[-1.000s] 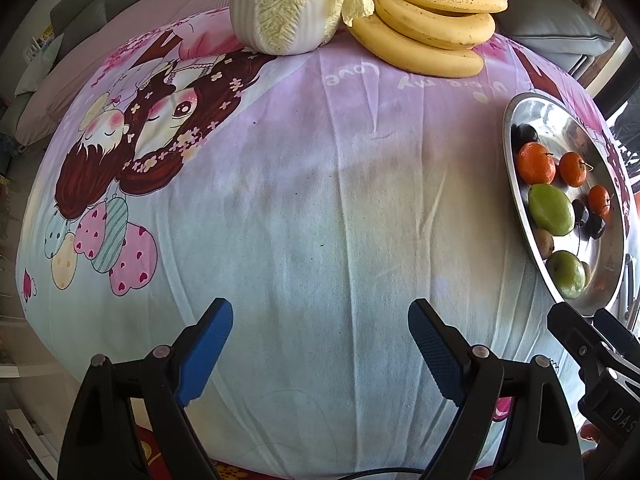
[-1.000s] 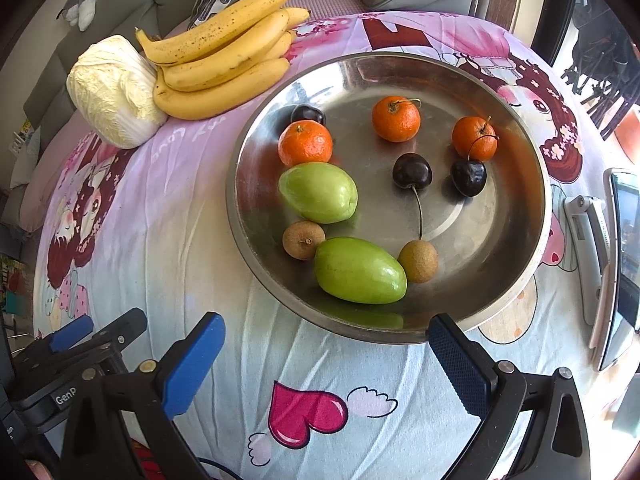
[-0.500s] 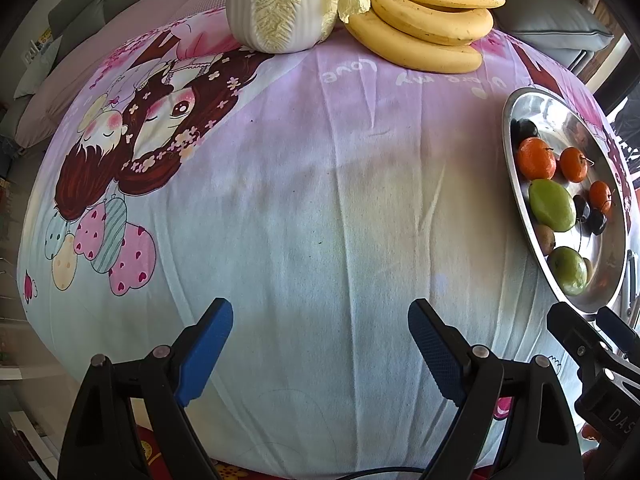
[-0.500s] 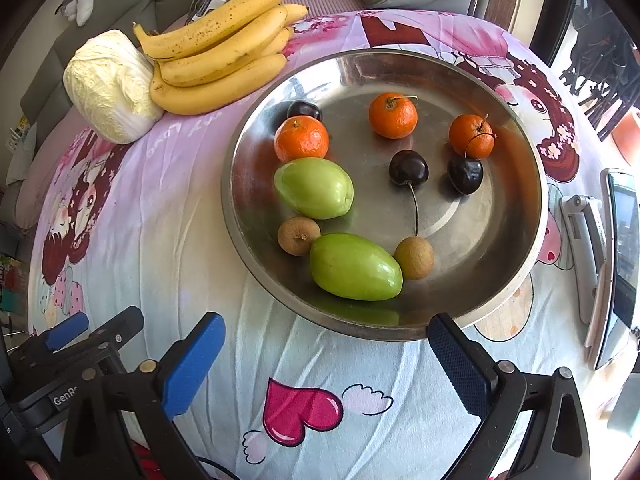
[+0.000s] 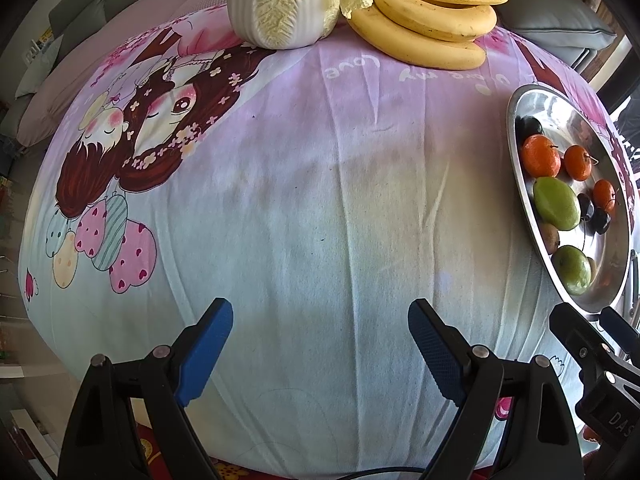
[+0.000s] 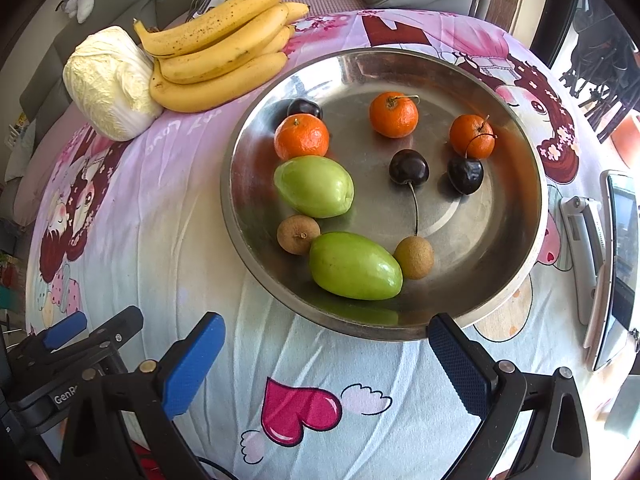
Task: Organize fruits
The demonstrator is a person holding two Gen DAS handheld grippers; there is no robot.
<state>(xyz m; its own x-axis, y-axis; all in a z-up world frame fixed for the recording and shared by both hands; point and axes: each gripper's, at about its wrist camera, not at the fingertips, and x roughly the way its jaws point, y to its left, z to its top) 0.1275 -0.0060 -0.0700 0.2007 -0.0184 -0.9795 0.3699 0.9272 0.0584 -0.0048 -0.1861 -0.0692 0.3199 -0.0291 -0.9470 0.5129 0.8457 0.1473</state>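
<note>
Small fruits (image 6: 394,114) already in the metal bowl (image 6: 516,264) just ahead of the wide-open, empty right gripper (image 6: 326,342), bananas (image 5: 424,20) far beyond the equally open, empty left gripper (image 5: 320,338); progress unclear.

My tray (image 6: 532,184) sits on the cloth (image 6: 180,240) ahead of my right gripper (image 6: 326,354). In it, three oranges (image 6: 394,115) lie at the back, cherries (image 6: 409,167) in the middle, two mangoes (image 6: 355,266) and two longans (image 6: 298,234) toward the front and left. Bananas (image 6: 218,60) lie behind the tray to its left, touching the cabbage (image 6: 110,82) further left. My left gripper (image 5: 320,344) hangs over bare cloth, with the tray to its right.
</note>
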